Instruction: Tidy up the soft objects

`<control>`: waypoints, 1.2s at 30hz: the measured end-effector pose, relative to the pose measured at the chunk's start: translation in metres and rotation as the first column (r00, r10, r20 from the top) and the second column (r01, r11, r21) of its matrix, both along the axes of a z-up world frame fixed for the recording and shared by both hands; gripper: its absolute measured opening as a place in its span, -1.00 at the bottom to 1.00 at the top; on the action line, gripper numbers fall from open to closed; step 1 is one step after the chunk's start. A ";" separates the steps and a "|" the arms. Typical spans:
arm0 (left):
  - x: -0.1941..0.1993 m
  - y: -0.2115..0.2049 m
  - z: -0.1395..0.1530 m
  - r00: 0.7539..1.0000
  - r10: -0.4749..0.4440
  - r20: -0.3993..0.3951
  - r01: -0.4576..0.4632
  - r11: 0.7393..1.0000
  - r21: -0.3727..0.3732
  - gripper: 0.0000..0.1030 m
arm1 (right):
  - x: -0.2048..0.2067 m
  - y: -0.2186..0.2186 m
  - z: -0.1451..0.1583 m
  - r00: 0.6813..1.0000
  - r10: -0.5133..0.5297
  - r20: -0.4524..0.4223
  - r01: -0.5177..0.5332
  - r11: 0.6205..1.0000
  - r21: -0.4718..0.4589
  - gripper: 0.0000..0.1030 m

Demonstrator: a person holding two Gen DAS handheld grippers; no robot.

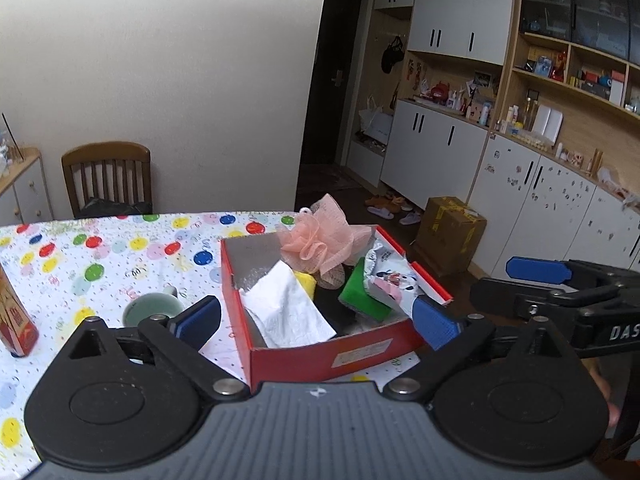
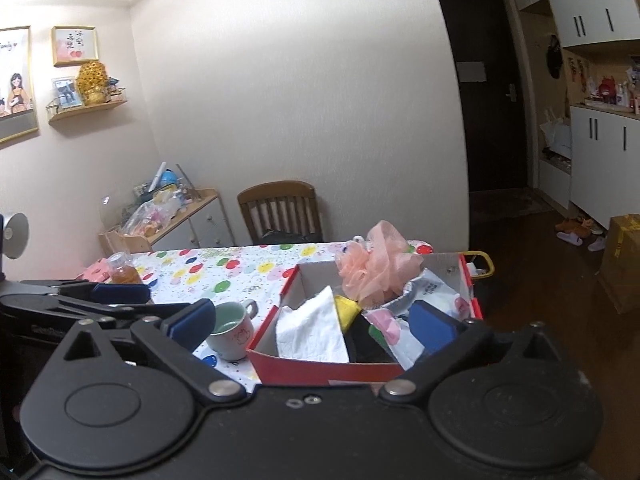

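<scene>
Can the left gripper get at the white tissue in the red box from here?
Probably yes. The left gripper is open and empty, the white tissue lies uncovered at the red box's near side.

Access around red box at tabletop's right edge
Box (image 1: 320,356) top is open but crowded: white tissue (image 1: 288,308), pink mesh puff (image 1: 320,244), green sponge (image 1: 358,292) and printed pack (image 1: 390,280) are packed inside. Left approach is narrowed by cup (image 1: 150,308); far-left tabletop (image 1: 100,248) is left bare.
</scene>
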State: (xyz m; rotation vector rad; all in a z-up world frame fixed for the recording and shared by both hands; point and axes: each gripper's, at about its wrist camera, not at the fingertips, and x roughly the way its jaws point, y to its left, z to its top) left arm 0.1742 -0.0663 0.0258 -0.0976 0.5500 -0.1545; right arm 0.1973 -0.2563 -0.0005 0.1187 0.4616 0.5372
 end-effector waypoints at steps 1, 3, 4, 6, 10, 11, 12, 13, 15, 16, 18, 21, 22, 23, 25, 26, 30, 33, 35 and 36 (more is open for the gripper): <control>-0.001 0.000 -0.001 1.000 -0.003 -0.003 0.003 1.000 -0.008 1.00 | -0.001 -0.001 0.000 1.000 -0.008 0.002 0.008 1.000 0.002 1.00; -0.001 -0.001 -0.002 1.000 -0.001 -0.009 0.001 1.000 -0.013 1.00 | -0.001 -0.003 -0.002 1.000 -0.025 0.001 0.025 1.000 0.012 1.00; -0.001 -0.001 -0.002 1.000 0.003 -0.010 -0.003 1.000 -0.011 1.00 | -0.003 -0.004 -0.003 1.000 -0.031 0.000 0.031 0.999 0.017 1.00; -0.001 -0.001 -0.003 1.000 0.012 -0.013 -0.012 1.000 -0.012 1.00 | -0.004 -0.004 -0.005 0.999 -0.039 0.001 0.039 0.999 0.020 1.00; -0.002 0.001 -0.003 1.000 0.021 -0.018 -0.022 0.999 -0.030 1.00 | -0.007 -0.003 -0.006 0.998 -0.055 0.000 0.055 0.998 0.023 1.00; -0.002 0.001 -0.003 0.999 0.028 -0.019 -0.028 0.999 -0.027 1.00 | -0.007 -0.002 -0.007 0.998 -0.065 0.004 0.065 0.998 0.023 1.00; -0.002 0.001 -0.003 0.999 0.035 -0.020 -0.036 0.999 -0.022 1.00 | -0.008 -0.002 -0.007 0.997 -0.073 0.008 0.073 0.997 0.022 1.00; -0.002 0.000 -0.003 0.999 0.041 -0.022 -0.041 0.999 -0.016 1.00 | -0.008 -0.002 -0.007 0.997 -0.082 0.008 0.082 0.996 0.021 1.00; -0.003 0.000 -0.003 0.999 0.046 -0.023 -0.046 0.999 -0.011 1.00 | -0.009 -0.001 -0.008 0.996 -0.091 0.006 0.091 0.996 0.021 1.00; -0.003 0.000 -0.003 0.999 0.044 -0.023 -0.044 0.999 -0.013 1.00 | -0.009 0.000 -0.009 0.996 -0.093 0.006 0.092 0.996 0.017 1.00; -0.003 -0.001 -0.003 0.999 0.044 -0.021 -0.044 0.999 -0.011 1.00 | -0.009 0.002 -0.009 0.996 -0.093 0.006 0.093 0.996 0.011 1.00; -0.003 -0.001 -0.004 0.999 0.043 -0.020 -0.043 0.999 -0.011 1.00 | -0.009 0.003 -0.009 0.996 -0.090 0.013 0.090 0.996 0.005 1.00; -0.003 -0.001 -0.004 0.999 0.043 -0.021 -0.043 0.999 -0.011 1.00 | -0.009 0.003 -0.009 0.996 -0.090 0.016 0.090 0.996 0.003 1.00; -0.003 -0.001 -0.004 0.999 0.041 -0.021 -0.042 0.999 -0.011 1.00 | -0.009 0.003 -0.009 0.996 -0.090 0.018 0.090 0.996 0.002 1.00; -0.003 -0.002 -0.003 0.999 0.039 -0.020 -0.039 0.999 -0.011 1.00 | -0.009 0.002 -0.009 0.996 -0.091 0.018 0.091 0.996 0.002 1.00; -0.003 -0.002 -0.003 0.999 0.040 -0.019 -0.040 0.999 -0.011 1.00 | -0.009 0.002 -0.009 0.995 -0.093 0.017 0.093 0.996 0.002 1.00; -0.002 -0.002 -0.002 0.999 0.041 -0.013 -0.041 0.999 -0.018 1.00 | -0.008 0.002 -0.009 0.995 -0.098 0.016 0.098 0.995 0.001 1.00; -0.003 -0.001 -0.002 0.999 0.039 -0.012 -0.039 0.999 -0.019 1.00 | -0.007 0.002 -0.010 0.995 -0.099 0.015 0.099 0.995 0.000 1.00; -0.003 -0.001 -0.002 0.999 0.037 -0.008 -0.037 0.999 -0.019 1.00 | -0.007 0.001 -0.010 0.995 -0.102 0.014 0.102 0.995 -0.002 1.00; -0.002 -0.001 -0.002 0.999 0.037 -0.007 -0.037 0.999 -0.017 1.00 | -0.007 0.001 -0.010 0.995 -0.102 0.014 0.102 0.995 -0.002 1.00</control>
